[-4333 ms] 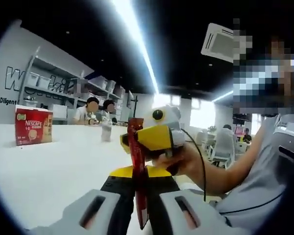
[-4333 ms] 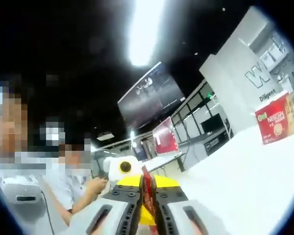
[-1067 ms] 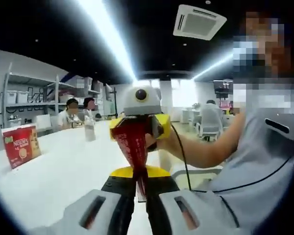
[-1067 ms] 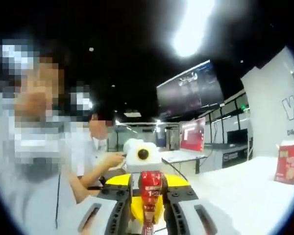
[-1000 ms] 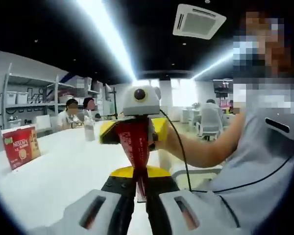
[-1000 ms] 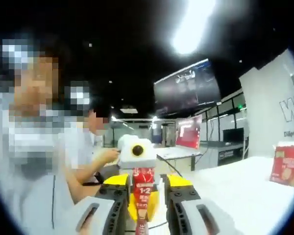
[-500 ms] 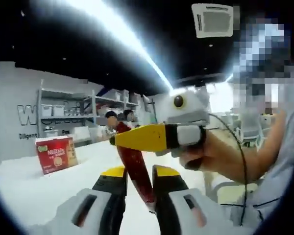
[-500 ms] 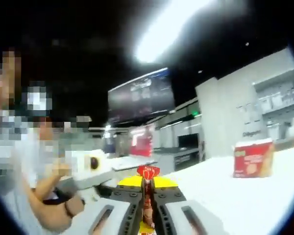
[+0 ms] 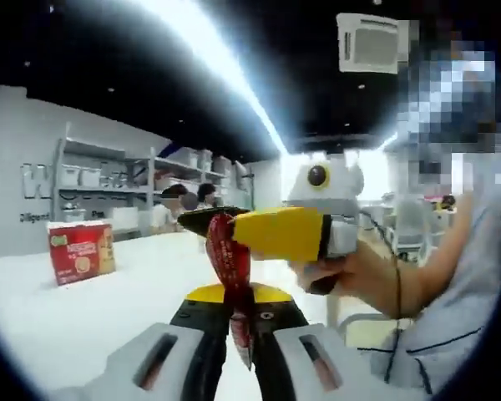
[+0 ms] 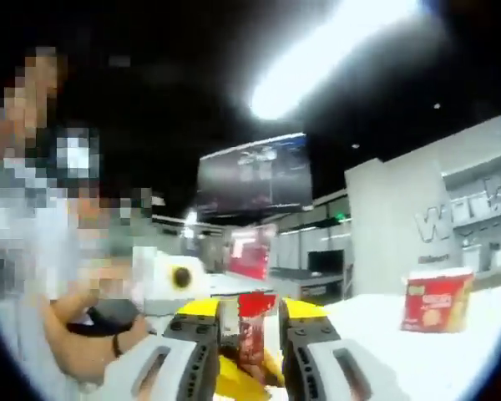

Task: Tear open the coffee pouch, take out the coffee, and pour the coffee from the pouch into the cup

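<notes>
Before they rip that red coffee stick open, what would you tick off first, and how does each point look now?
1. Left gripper clamped on the pouch's lower end: ok.
2. Right gripper clamped on its upper end: ok; in the left gripper view its yellow jaws cross the top.
3. Pouch held off the white table: ok.
4. Tear already begun: cannot tell, the picture is blurred.
5. Cup within reach for pouring: cannot tell.
6. Red coffee box away from the pull: ok, it stands far back.
</notes>
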Demonstrator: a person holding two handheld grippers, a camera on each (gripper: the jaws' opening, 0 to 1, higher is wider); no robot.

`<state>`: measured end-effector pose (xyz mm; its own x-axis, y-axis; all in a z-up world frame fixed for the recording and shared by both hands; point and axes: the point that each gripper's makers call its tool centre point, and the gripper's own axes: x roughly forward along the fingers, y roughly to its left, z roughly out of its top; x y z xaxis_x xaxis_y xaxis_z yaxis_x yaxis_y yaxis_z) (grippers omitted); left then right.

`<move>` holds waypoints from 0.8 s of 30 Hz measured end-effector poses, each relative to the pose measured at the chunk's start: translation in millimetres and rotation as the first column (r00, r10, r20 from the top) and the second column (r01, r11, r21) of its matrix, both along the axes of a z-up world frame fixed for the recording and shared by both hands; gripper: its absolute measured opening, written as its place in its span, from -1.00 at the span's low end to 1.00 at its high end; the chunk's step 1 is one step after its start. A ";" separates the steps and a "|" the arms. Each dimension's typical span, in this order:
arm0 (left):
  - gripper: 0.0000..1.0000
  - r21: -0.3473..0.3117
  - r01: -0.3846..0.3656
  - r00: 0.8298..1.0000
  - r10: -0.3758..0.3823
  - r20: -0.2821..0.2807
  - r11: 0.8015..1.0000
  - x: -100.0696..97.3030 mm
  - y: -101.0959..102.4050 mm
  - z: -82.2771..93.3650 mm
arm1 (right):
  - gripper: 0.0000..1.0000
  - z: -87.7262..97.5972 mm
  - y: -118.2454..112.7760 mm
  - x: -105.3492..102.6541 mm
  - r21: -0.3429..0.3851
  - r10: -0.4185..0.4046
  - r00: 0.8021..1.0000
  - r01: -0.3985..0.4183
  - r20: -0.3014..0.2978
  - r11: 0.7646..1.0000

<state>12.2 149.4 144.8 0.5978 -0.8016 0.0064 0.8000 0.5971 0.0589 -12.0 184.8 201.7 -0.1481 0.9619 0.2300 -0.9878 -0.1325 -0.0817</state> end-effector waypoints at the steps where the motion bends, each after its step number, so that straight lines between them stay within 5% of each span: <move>1: -0.79 0.007 0.067 0.998 -0.067 -0.011 0.998 -10.0 -3.4 -2.0 | -0.50 -1.1 -4.3 -11.7 -0.010 0.097 0.995 -0.097 -0.019 0.995; 4: -0.79 0.037 0.199 0.980 -0.199 -0.010 0.979 -33.5 -10.3 -5.8 | -0.50 -10.8 -11.5 -33.4 -0.070 0.256 0.967 -0.256 -0.013 0.964; 8: -0.79 0.101 0.279 0.960 -0.276 -0.038 0.955 -48.0 -19.5 -16.9 | -0.66 -30.6 -10.9 -37.9 -0.164 0.313 0.950 -0.308 0.000 0.937; 16: -0.80 0.093 0.291 0.956 -0.287 -0.060 0.952 -46.7 -23.0 -21.4 | -0.88 -43.1 -7.8 -27.5 -0.189 0.298 0.953 -0.302 -0.054 0.934; 21: -0.79 0.064 0.286 0.957 -0.282 -0.064 0.956 -46.2 -19.5 -18.0 | -0.89 -37.8 -3.3 -30.1 -0.191 0.256 0.955 -0.283 -0.152 0.940; 24: -0.78 0.015 0.290 0.955 -0.289 -0.070 0.957 -46.0 -16.5 -13.0 | -0.89 -29.6 2.4 -28.9 -0.178 0.208 0.943 -0.259 -0.261 0.949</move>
<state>-33.8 132.9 131.9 0.3386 -0.9398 -0.0469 0.9409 0.3384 0.0117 -40.9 187.2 172.0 -0.3405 0.9364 0.0852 -0.9140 -0.3509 0.2038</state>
